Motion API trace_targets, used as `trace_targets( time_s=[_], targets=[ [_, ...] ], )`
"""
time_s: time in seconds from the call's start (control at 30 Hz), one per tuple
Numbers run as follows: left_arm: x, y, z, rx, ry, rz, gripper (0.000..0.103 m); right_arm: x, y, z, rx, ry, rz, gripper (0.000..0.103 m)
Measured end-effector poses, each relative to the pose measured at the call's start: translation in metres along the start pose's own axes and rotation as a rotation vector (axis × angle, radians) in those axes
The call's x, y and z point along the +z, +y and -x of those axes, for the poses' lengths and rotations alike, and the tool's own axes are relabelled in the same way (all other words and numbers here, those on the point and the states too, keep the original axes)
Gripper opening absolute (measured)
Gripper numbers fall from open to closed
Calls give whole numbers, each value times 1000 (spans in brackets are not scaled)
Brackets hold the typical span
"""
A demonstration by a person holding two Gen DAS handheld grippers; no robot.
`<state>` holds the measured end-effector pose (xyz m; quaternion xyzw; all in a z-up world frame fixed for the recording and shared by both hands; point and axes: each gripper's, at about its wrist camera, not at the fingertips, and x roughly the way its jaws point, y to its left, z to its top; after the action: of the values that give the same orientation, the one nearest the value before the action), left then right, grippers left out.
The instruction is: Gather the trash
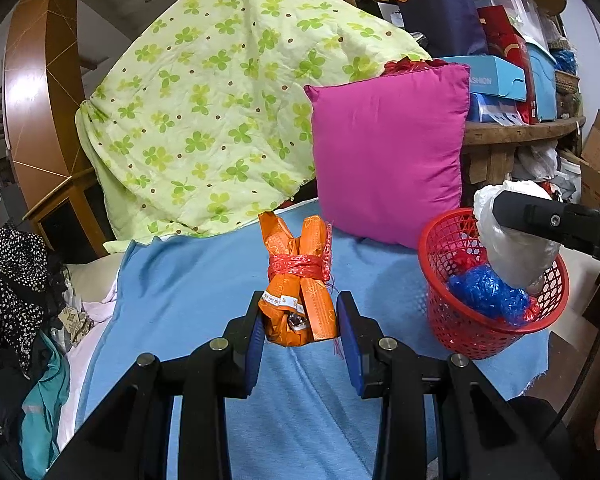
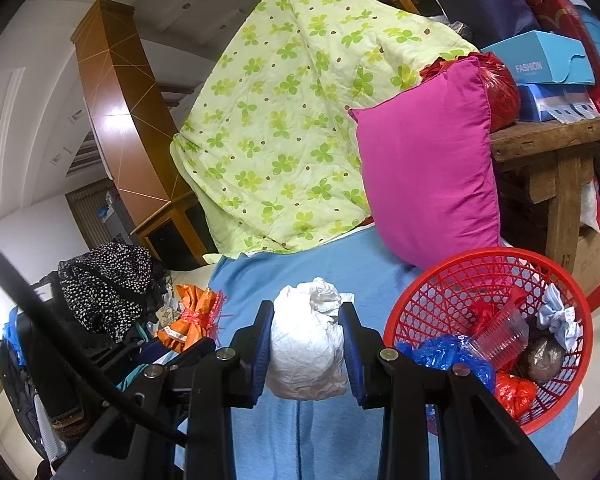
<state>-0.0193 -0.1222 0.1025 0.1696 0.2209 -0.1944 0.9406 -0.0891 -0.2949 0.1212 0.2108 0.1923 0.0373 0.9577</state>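
On the blue blanket (image 1: pixel 204 304), your left gripper (image 1: pixel 300 320) brackets the orange bundle (image 1: pixel 300 280), pads not clearly touching; your right gripper (image 2: pixel 306 340) clamps white crumpled paper (image 2: pixel 306 352) left of the red basket (image 2: pixel 428 296).

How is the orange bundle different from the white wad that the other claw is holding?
The orange bundle is bright orange and tied round with red string; the white wad is plain crumpled white and untied. The bundle lies on the blue blanket between the left gripper's open pads; the wad is clamped in the right gripper. Neither is in the red basket.

Cluttered home bedroom, quilt (image 1: pixel 220 108), pillow (image 1: pixel 388 152)
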Motion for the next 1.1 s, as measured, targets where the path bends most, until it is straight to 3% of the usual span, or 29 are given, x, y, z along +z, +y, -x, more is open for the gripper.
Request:
trace_targets(
  time_s=[1.1],
  targets=[
    [-2, -3, 0, -36, 6, -40, 37, -4, -5, 16, -18, -16, -21, 35]
  ],
)
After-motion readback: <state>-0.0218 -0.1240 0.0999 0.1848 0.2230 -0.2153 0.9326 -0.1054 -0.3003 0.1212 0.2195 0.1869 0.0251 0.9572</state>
